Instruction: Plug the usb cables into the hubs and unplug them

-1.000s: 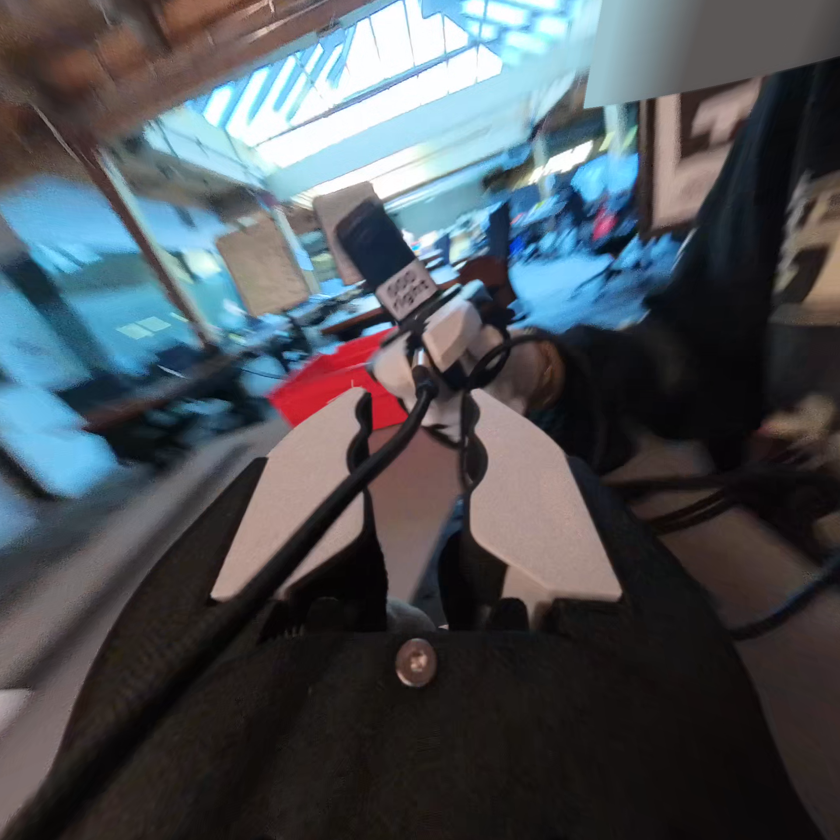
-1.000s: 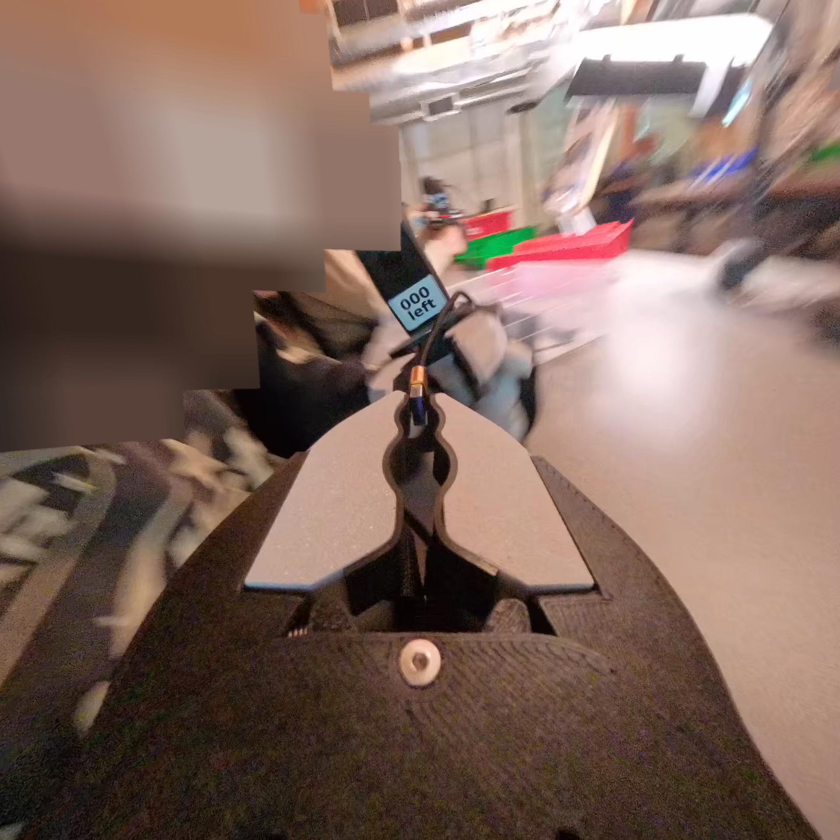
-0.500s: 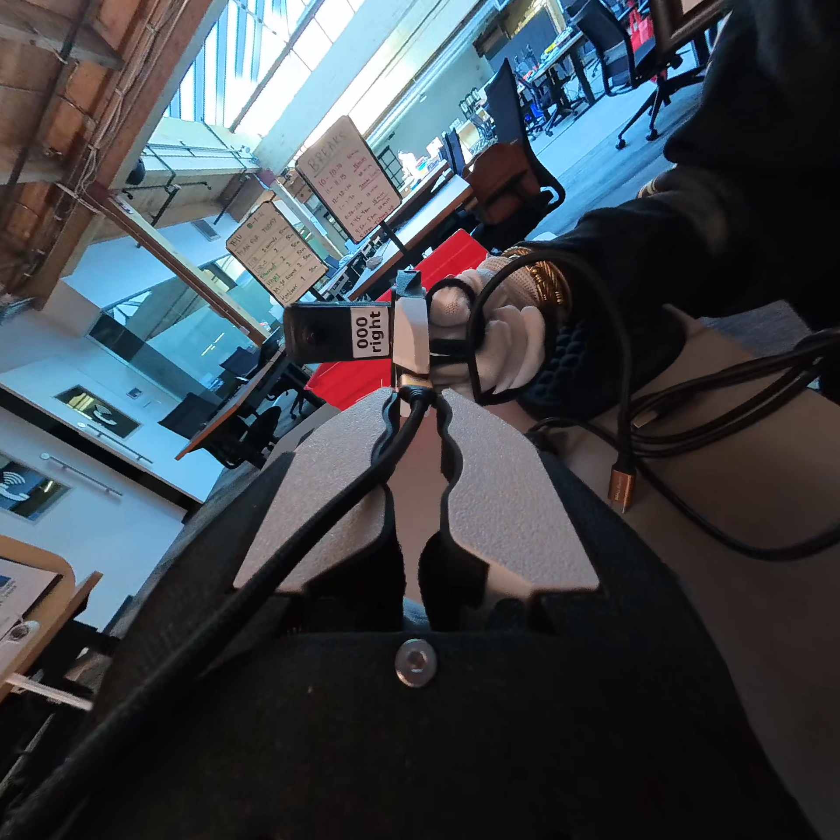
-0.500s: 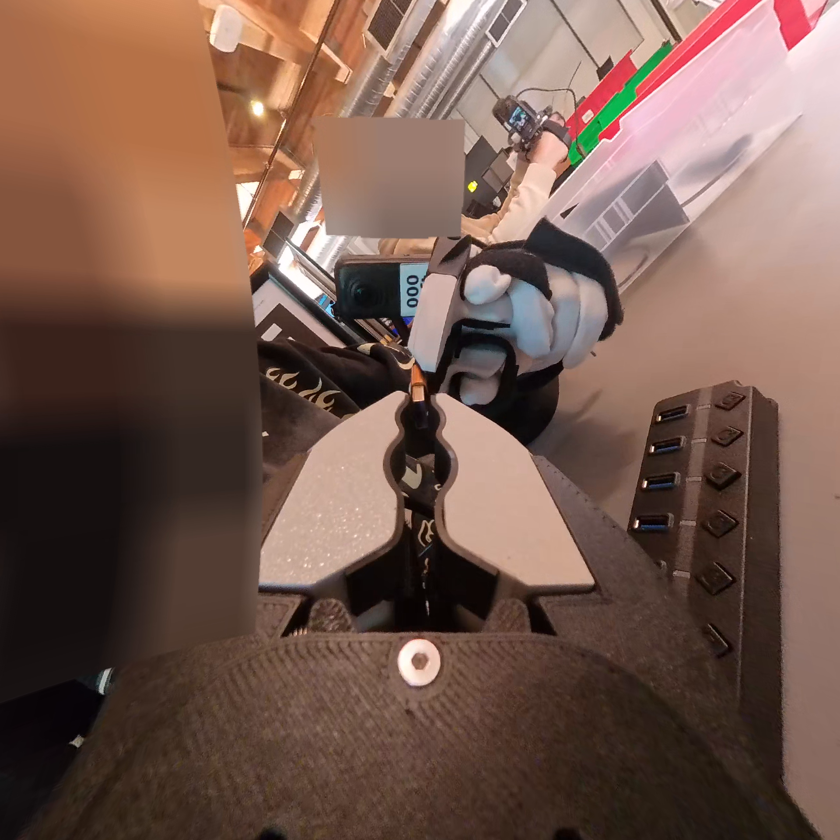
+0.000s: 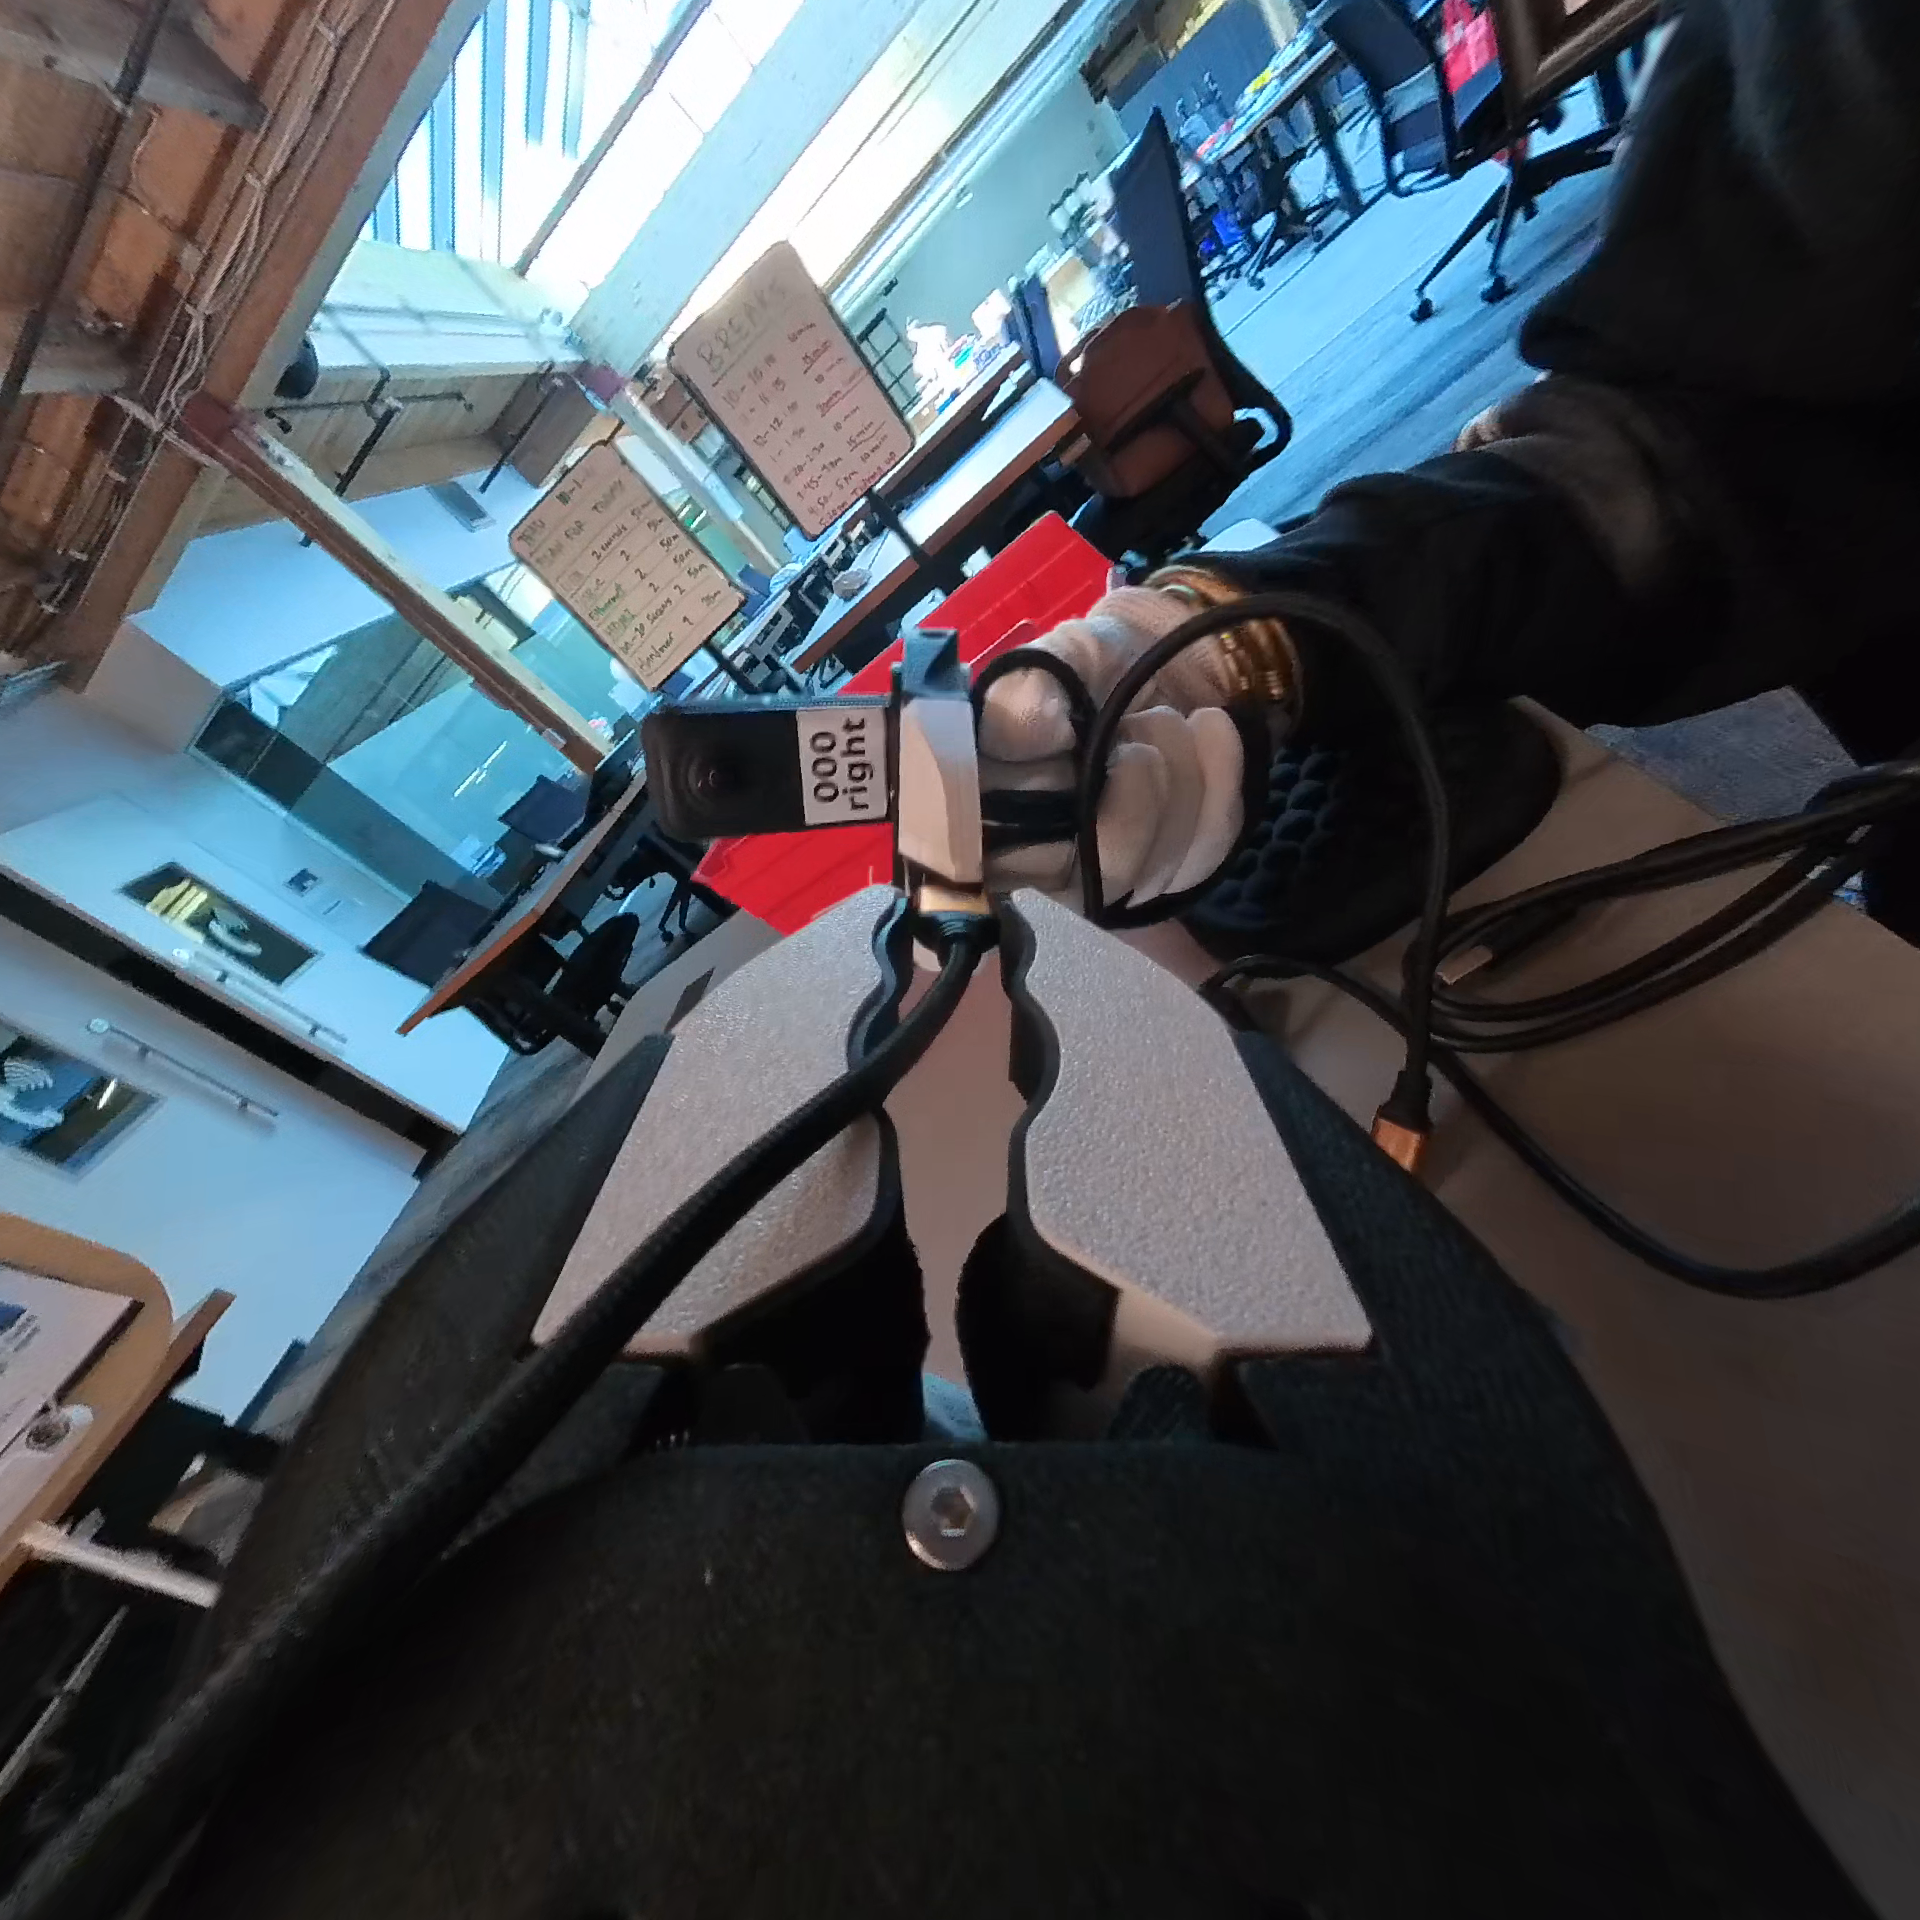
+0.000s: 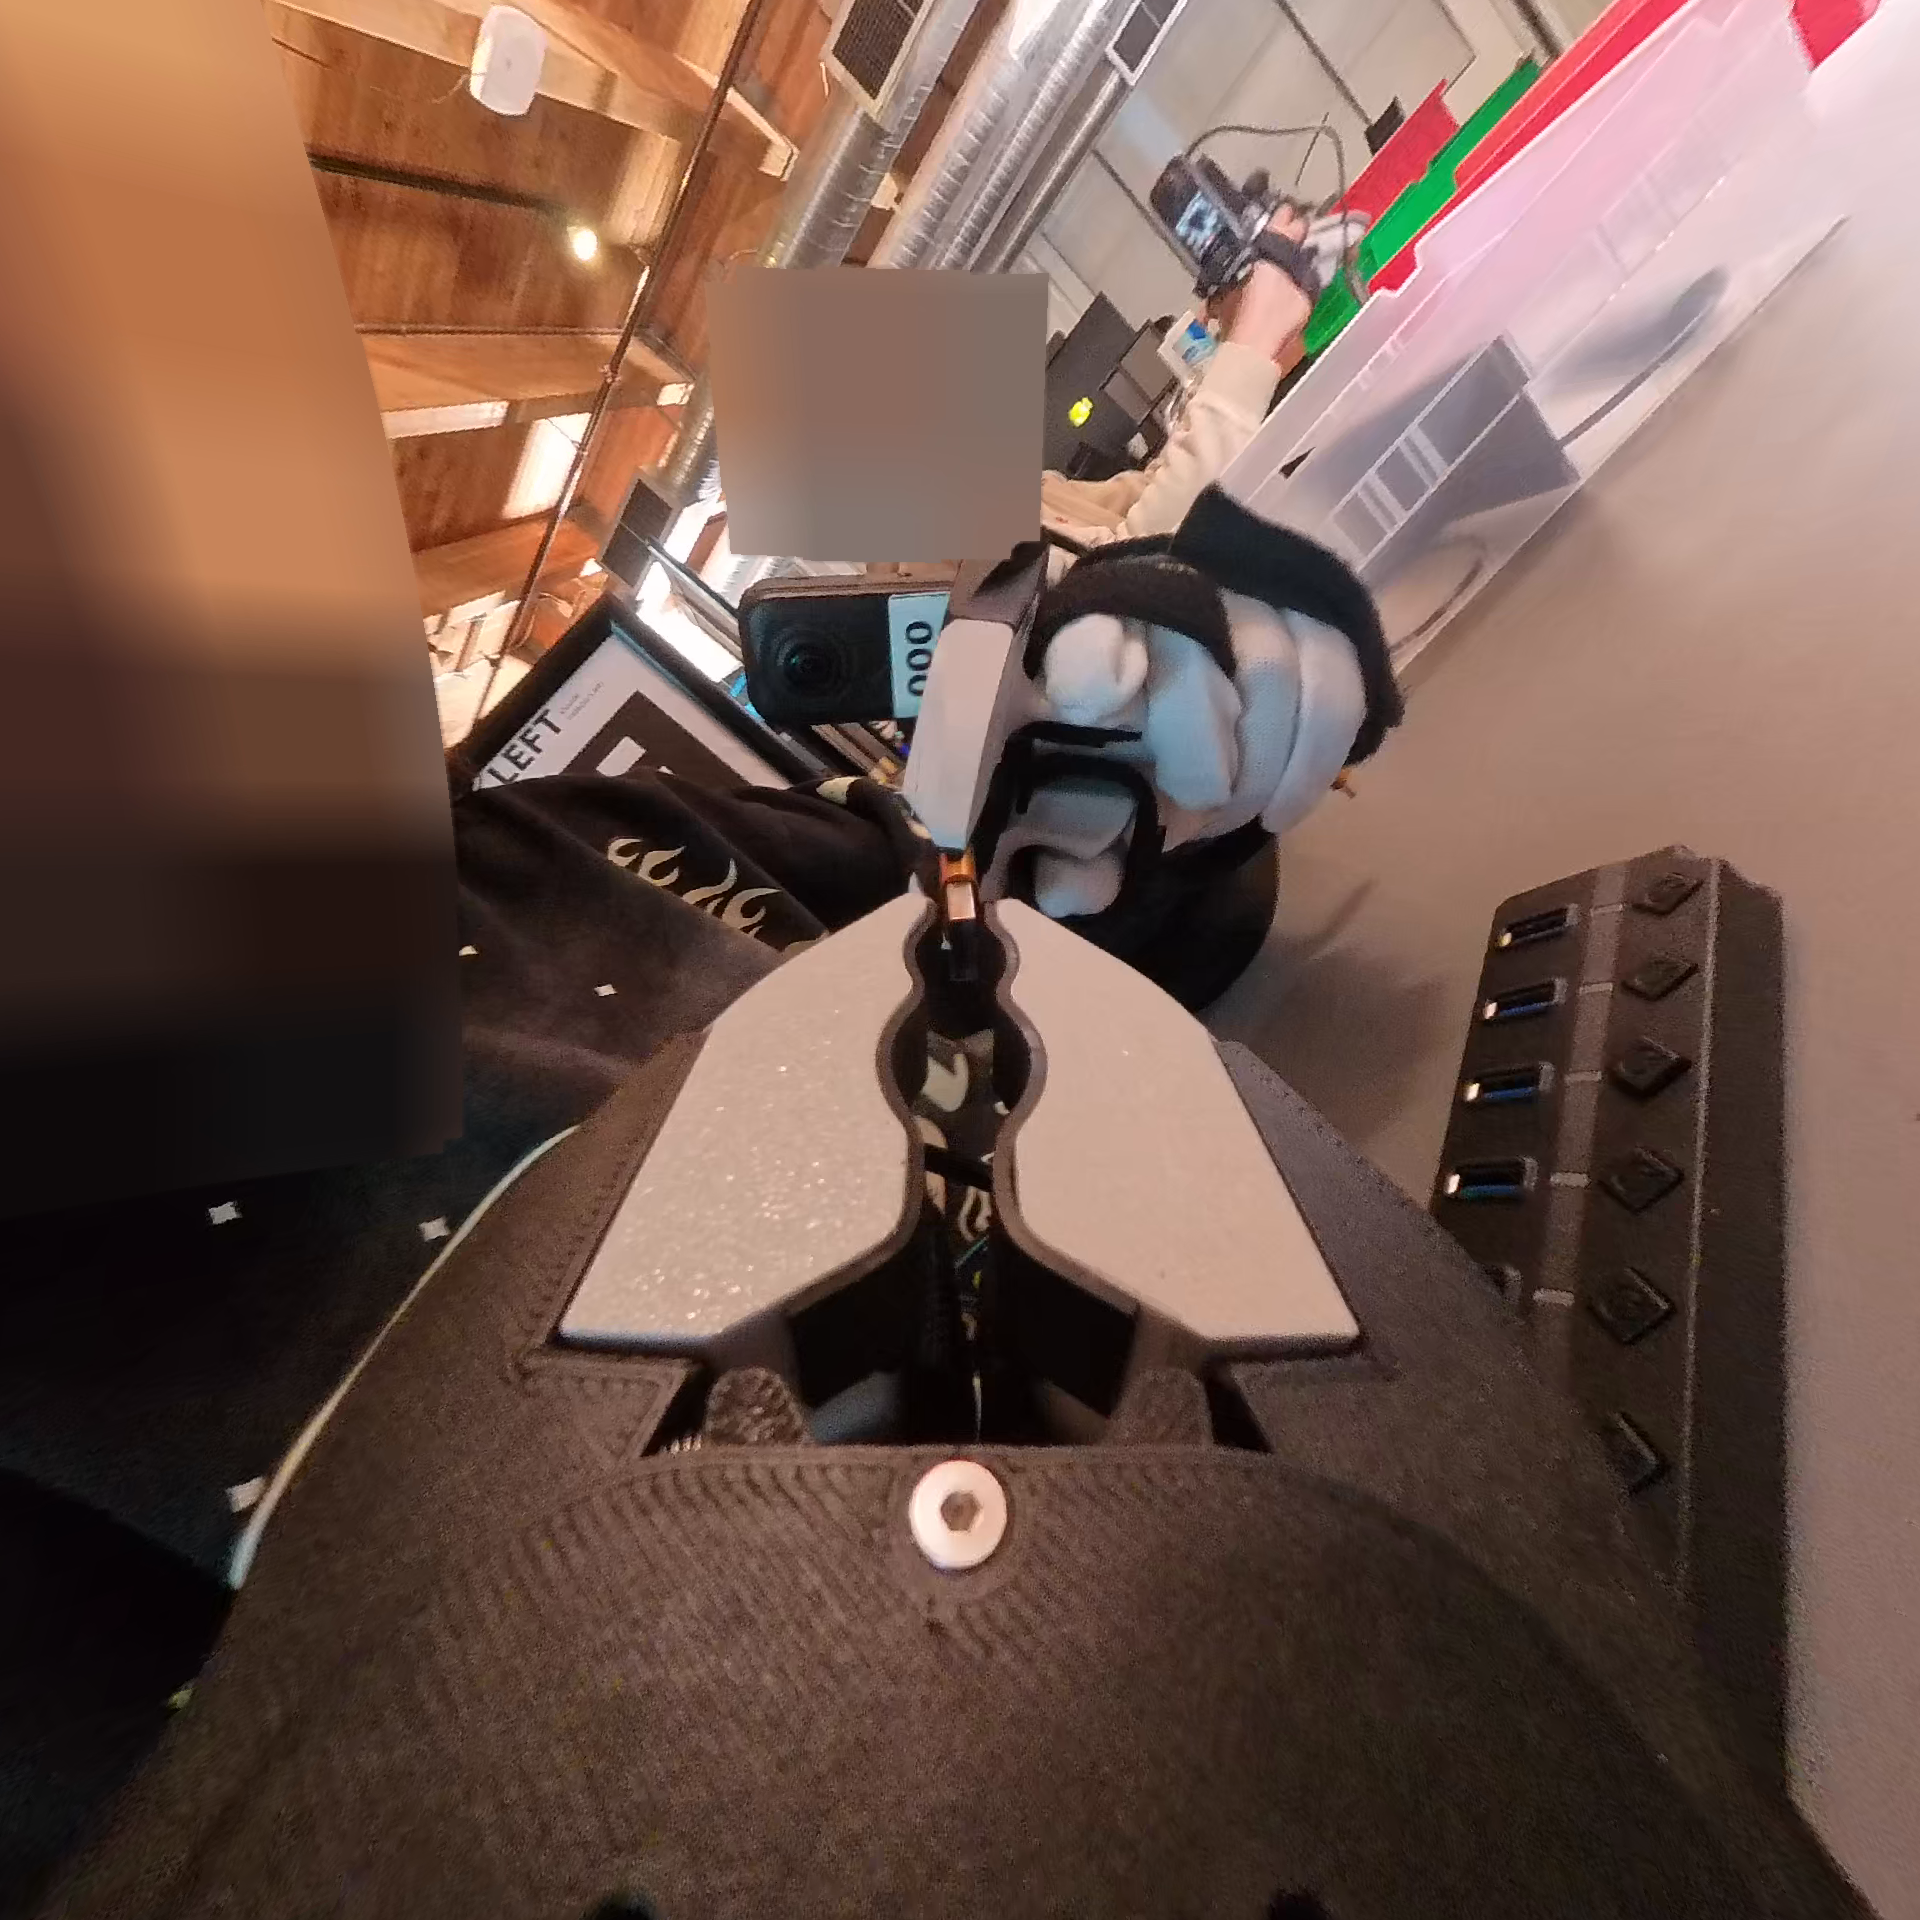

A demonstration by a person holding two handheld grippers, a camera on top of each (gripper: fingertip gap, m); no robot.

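My left gripper (image 5: 951, 920) is shut on the plug end of a black braided USB cable (image 5: 727, 1174), which trails back over its left finger. My right gripper (image 6: 958, 914) faces it tip to tip and is shut on the same cable's copper-coloured plug (image 6: 957, 896). Each gripper shows edge-on in the other's view: the right gripper (image 5: 935, 790) in the left wrist view and the left gripper (image 6: 961, 717) in the right wrist view, both held by white-gloved hands. A black USB hub (image 6: 1621, 1091) with several blue ports lies on the table just right of my right gripper.
Several loose black cables (image 5: 1558, 956) lie on the beige table, one with a copper plug (image 5: 1397, 1127). A clear plastic bin (image 6: 1558, 343) stands behind the hub. A red bin (image 5: 966, 675) sits behind the grippers. A black-sleeved arm (image 5: 1610, 520) is on the right. My two grippers' fingertips are within a few centimetres of each other.
One second ago both views were blurred while swinging. Both grippers have since rolled and steadied tip to tip on the plug, and the hub has come into the right wrist view.
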